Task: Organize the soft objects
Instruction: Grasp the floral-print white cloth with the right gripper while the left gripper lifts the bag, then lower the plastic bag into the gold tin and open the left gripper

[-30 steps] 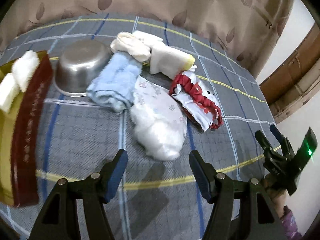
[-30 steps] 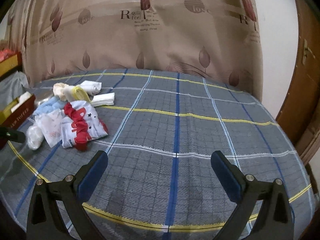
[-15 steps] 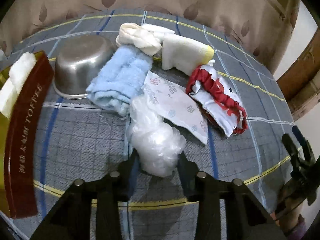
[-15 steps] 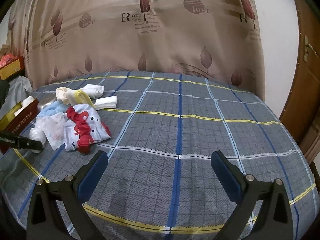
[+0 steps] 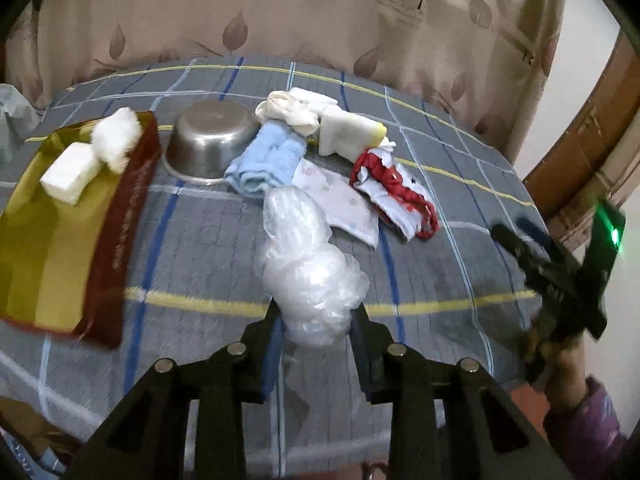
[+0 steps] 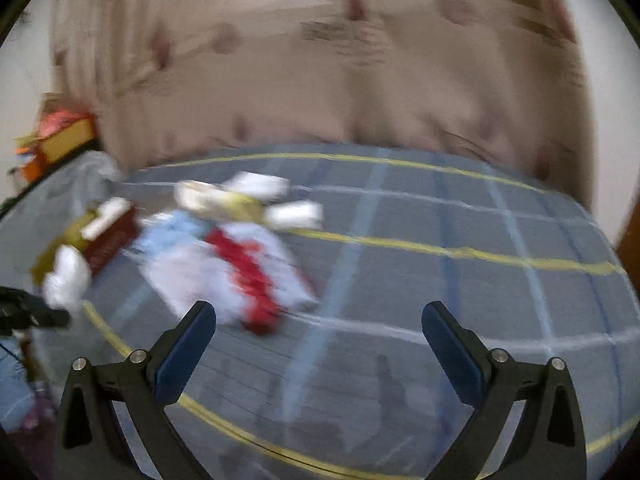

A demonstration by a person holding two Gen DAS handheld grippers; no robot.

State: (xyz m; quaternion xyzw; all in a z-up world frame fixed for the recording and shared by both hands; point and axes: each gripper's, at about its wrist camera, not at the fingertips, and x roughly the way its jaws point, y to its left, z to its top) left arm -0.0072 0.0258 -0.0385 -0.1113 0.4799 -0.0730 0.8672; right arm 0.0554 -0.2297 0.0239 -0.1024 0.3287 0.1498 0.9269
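The left hand-held gripper (image 5: 316, 334) has its jaws closing on the near end of a crumpled clear plastic bag (image 5: 310, 264), which bulges out between the blue pads; its far end trails toward the pile in the middle of the bed (image 5: 460, 280), over the grey checked cover. That bag looks very light, limp and slick, so it will likely sag, stretch and slip if pinched by a thin edge; a hold on the bunched bulk, as here, seems the safer place. Behind it lie a folded light-blue towel (image 5: 266, 160), a printed white cloth (image 5: 344, 200), a red-and-white garment (image 5: 396, 196), a white sponge block with a yellow edge (image 5: 348, 136) and a cream cloth (image 5: 288, 114), all soft and easy to squash. A steel bowl (image 5: 208, 142) sits beside the towel, and toward the bed's left edge a gold-lined red box (image 5: 60, 232) already holds a white block (image 5: 72, 174) and a cotton wad (image 5: 116, 138). The right hand-held gripper (image 6: 320, 344) hangs spread wide above bare cover near the front edge, with nothing between its pads; its view is blurred.
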